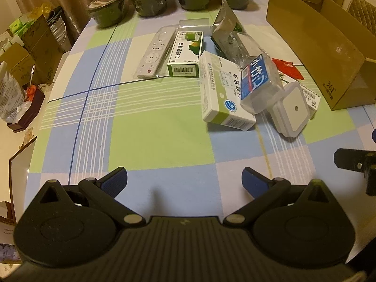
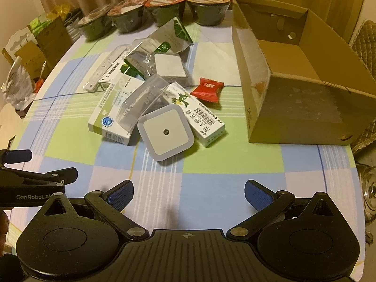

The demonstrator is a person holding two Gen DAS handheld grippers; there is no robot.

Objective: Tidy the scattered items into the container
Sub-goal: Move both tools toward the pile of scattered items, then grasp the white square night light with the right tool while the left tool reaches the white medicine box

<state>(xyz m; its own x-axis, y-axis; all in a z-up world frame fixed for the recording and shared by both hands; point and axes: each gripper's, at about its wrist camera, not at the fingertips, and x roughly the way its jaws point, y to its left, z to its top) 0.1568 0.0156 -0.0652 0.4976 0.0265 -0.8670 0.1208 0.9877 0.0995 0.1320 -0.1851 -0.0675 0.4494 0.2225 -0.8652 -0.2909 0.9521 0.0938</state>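
A pile of items lies mid-table: a white remote (image 1: pixel 152 54), green-white medicine boxes (image 1: pixel 185 55) (image 2: pixel 110 119) (image 2: pixel 199 112), a clear plastic box (image 1: pixel 258 84) (image 2: pixel 141 103), a white square night light (image 1: pixel 291 110) (image 2: pixel 165 131), a red candy packet (image 2: pixel 206 90) and a silver pouch (image 2: pixel 169 37). An open cardboard box (image 2: pixel 293 75) (image 1: pixel 317 47) stands to the right. My left gripper (image 1: pixel 184 181) is open and empty, near the table's front. My right gripper (image 2: pixel 189 195) is open and empty, in front of the night light.
Several dark instant-noodle bowls (image 2: pixel 164 9) (image 1: pixel 150 0) line the table's far edge. Boxes and bags (image 1: pixel 30 54) crowd a surface left of the table. The left gripper's side shows at the left of the right wrist view (image 2: pixel 35 181). A checked cloth (image 1: pixel 152 122) covers the table.
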